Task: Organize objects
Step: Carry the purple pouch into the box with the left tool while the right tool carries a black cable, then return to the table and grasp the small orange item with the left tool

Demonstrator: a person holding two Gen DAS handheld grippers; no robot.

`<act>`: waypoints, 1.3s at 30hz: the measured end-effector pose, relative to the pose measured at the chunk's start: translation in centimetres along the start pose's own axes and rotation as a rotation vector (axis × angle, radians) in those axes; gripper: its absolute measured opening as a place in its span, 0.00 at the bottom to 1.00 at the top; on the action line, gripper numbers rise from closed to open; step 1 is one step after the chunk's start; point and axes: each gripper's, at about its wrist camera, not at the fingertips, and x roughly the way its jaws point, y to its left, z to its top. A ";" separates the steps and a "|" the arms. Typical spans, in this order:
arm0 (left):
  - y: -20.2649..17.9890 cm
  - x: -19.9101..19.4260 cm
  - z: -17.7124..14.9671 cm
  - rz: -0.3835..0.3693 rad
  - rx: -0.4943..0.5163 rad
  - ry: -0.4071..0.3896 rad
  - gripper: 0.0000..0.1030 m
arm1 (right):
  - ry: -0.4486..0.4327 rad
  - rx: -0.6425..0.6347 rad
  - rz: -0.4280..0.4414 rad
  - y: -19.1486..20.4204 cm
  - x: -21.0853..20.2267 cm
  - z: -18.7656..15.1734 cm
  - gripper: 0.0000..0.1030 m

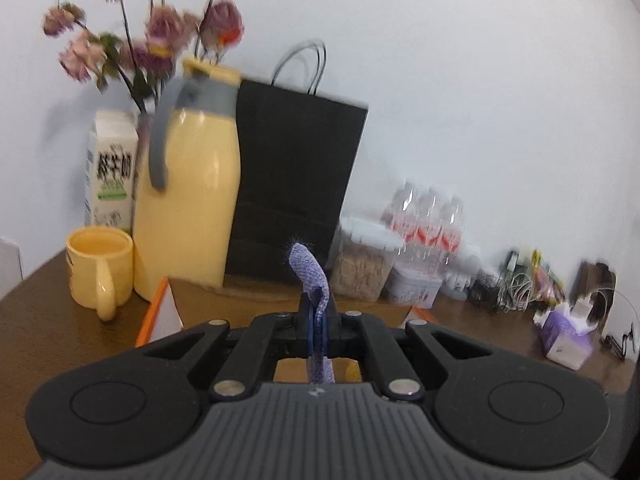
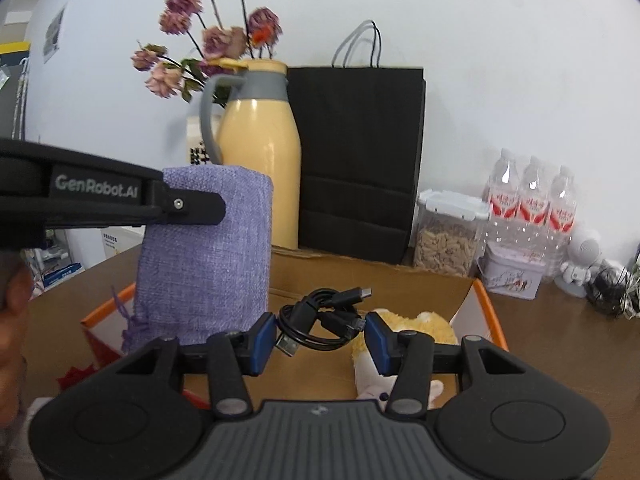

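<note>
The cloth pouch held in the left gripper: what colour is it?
Lilac purple, a coarse woven pouch; the right wrist view shows it best.

Along the back edge of the brown desk (image 2: 560,320), against the white wall (image 2: 500,60), a tall yellow jug (image 2: 260,152) with a grey handle stands beside a black paper bag (image 2: 360,152), with dried pink flowers (image 2: 212,36) and a milk carton (image 1: 112,172) behind the jug. A yellow mug (image 1: 98,268) sits just in front of the carton towards the desk's left edge. Further right along the back come a clear lidded tub of dry food (image 2: 448,236), three water bottles (image 2: 532,200) behind a small tin (image 2: 514,272), a white figurine (image 2: 580,260), a tangle of cables (image 1: 504,284) and a purple tissue pack (image 1: 566,336).
</note>
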 end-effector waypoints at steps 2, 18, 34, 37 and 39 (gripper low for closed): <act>0.4 1.0 -0.6 0.014 0.000 0.037 0.04 | 0.023 0.002 0.004 -0.2 0.8 -0.6 0.46; -0.7 0.3 -1.4 0.179 0.102 0.012 1.00 | 0.057 0.030 -0.042 -0.8 1.4 -1.6 1.00; -1.9 -3.6 0.2 0.197 0.129 -0.066 1.00 | -0.004 -0.001 -0.070 -1.0 -2.8 0.2 1.00; -2.0 -5.0 0.5 0.204 0.132 -0.078 1.00 | -0.020 -0.010 -0.081 -0.9 -4.6 0.3 1.00; -2.1 -6.1 0.6 0.210 0.133 -0.085 1.00 | -0.027 -0.017 -0.084 -0.9 -5.8 0.3 1.00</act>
